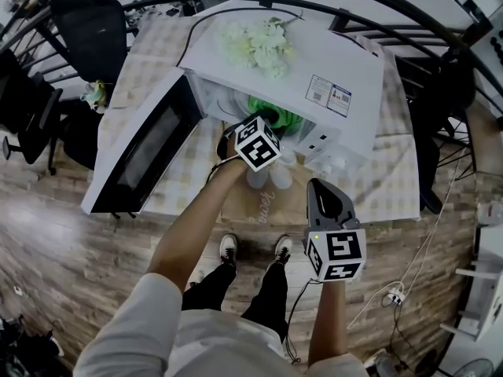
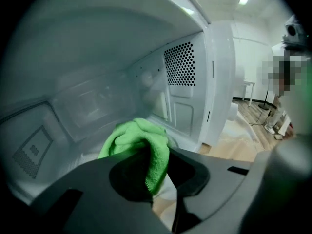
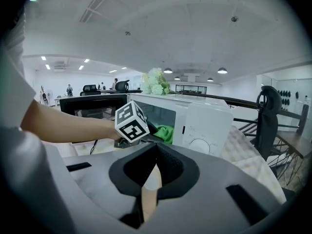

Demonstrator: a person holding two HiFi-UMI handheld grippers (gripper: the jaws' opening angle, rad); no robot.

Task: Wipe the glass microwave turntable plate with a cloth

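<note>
A white microwave stands on the table with its door swung open to the left. My left gripper reaches into the cavity, shut on a bunched green cloth. The cloth rests low on the cavity floor. Cloth and jaws hide most of the glass turntable plate; only a curved clear rim shows just right of the cloth. My right gripper hangs back in front of the microwave, shut with nothing in it. In the right gripper view it faces the microwave and the cloth.
White flowers lie on the microwave's top. The perforated side wall of the cavity is close to the cloth's right. The table has a chequered cover. An office chair and curved black railings stand behind.
</note>
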